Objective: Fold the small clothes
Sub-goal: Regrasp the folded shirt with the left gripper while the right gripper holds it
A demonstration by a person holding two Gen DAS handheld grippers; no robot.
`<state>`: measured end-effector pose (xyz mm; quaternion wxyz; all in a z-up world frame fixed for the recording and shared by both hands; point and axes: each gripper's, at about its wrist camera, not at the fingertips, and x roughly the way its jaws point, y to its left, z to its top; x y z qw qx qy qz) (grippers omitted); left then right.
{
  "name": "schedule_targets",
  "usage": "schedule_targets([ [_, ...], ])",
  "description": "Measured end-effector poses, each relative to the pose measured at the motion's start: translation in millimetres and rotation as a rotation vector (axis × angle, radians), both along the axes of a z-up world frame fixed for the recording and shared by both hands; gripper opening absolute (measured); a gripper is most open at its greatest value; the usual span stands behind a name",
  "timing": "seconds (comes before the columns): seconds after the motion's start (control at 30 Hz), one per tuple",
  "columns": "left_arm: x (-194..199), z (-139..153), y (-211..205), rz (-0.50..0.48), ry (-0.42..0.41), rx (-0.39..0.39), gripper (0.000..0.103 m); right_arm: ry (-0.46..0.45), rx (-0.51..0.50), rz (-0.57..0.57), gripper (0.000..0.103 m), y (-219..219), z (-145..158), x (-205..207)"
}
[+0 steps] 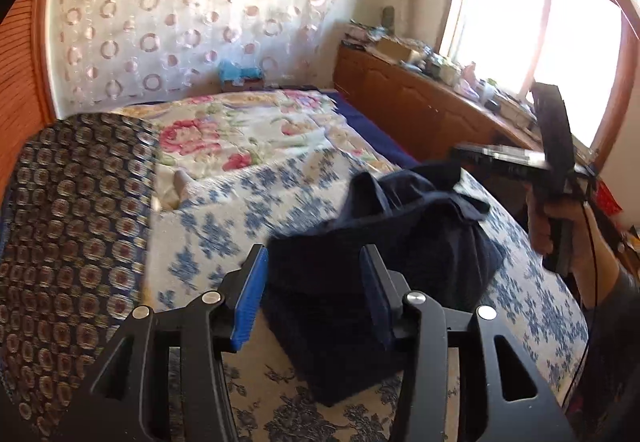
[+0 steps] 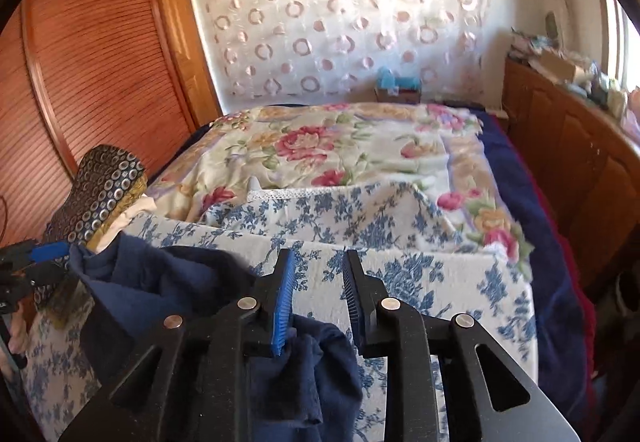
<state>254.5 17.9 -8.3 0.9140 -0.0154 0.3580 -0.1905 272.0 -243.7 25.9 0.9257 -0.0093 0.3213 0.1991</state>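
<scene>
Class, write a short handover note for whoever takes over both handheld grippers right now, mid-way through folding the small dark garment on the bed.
Left gripper: open, pads clear of the cloth, the navy garment lying just ahead of it.
Right gripper: open, nothing between its pads; part of the garment sits against its left finger.
Garment: on the blue-flowered bedspread, bunched in a loose heap.
Done: both grippers have let go; a fold may have been laid, but it looks untidy.
Left: flatten it, finish folding, and square the edges.
</scene>
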Motion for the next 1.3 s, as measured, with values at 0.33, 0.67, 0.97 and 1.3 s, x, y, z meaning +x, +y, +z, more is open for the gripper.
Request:
schedule_targets([
  [0.33, 17, -24, -18, 0.015, 0.048, 0.073, 0.082, -0.036, -0.102, 0.143, 0.059, -1, -14, -65],
  [0.67, 51, -35, -13, 0.120, 0.057, 0.091, 0.082, 0.042, -0.194, 0.166, 0.059, 13, -38, -29],
  [0.97, 64, -39, -8, 0.183, 0.039, 0.114, 0.082, 0.066, -0.269, -0.069, 0.052, 14, -50, 42],
  [1.3, 53, -49, -9, 0.151, 0.059, 0.094, 0.082, 0.076, -0.079, -0.004, 0.066, -3, -45, 18],
])
